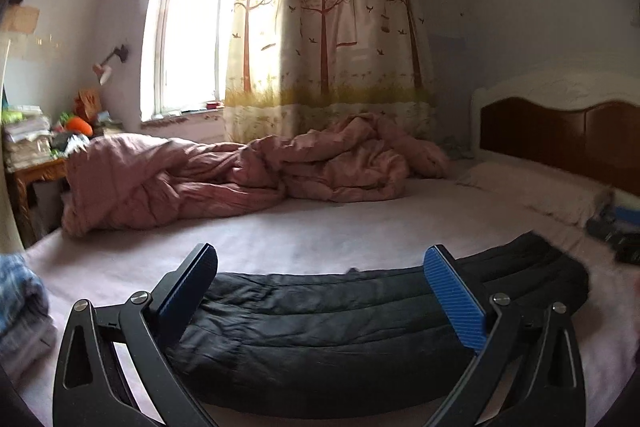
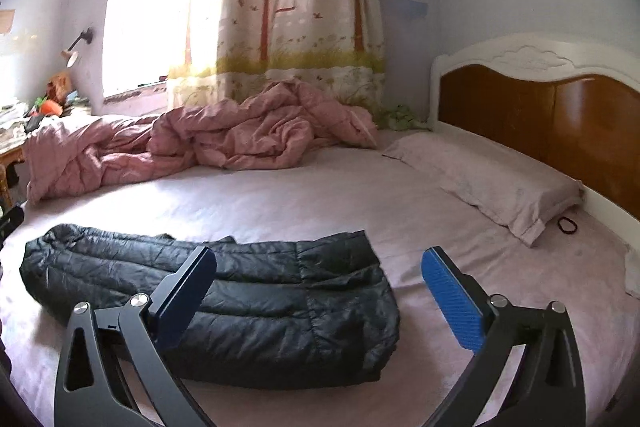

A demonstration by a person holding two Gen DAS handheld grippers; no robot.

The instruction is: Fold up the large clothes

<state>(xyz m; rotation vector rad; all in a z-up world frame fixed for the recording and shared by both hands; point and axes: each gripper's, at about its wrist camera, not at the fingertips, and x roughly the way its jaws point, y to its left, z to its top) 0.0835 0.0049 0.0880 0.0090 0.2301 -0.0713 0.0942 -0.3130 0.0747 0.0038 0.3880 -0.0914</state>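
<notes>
We see a black puffy jacket (image 1: pixel 320 331) lying flat on the pink bed sheet (image 1: pixel 320 227), folded into a long, thick strip. Its long side runs from left to right across the bed, along the near edge. In the right wrist view the same jacket (image 2: pixel 248 291) lies to the left, and one short end points toward the pillow (image 2: pixel 488 175) and the wooden headboard (image 2: pixel 560 115). We cannot tell which end is the collar and which is the bottom hem.

Our left gripper (image 1: pixel 320 267) hangs over the jacket with its two fingers wide apart. Nothing is pinched between them. Our right gripper (image 2: pixel 320 267) is spread wide too, above the jacket's right end, and it holds nothing.

A rumpled pink quilt (image 1: pixel 240 167) sits at the far side of the bed, under the tree curtain (image 1: pixel 328 19) and the bright window (image 1: pixel 192 47).

The gripper arms hide parts of the jacket's near edge. The jacket's right end looks blurry in the left wrist view. A blue and white cloth (image 1: pixel 20 291) is cut off at the left edge, and dark things (image 1: pixel 624 235) at the right edge are too blurry to name. A small black loop (image 2: pixel 567 225) lies beside the pillow.
</notes>
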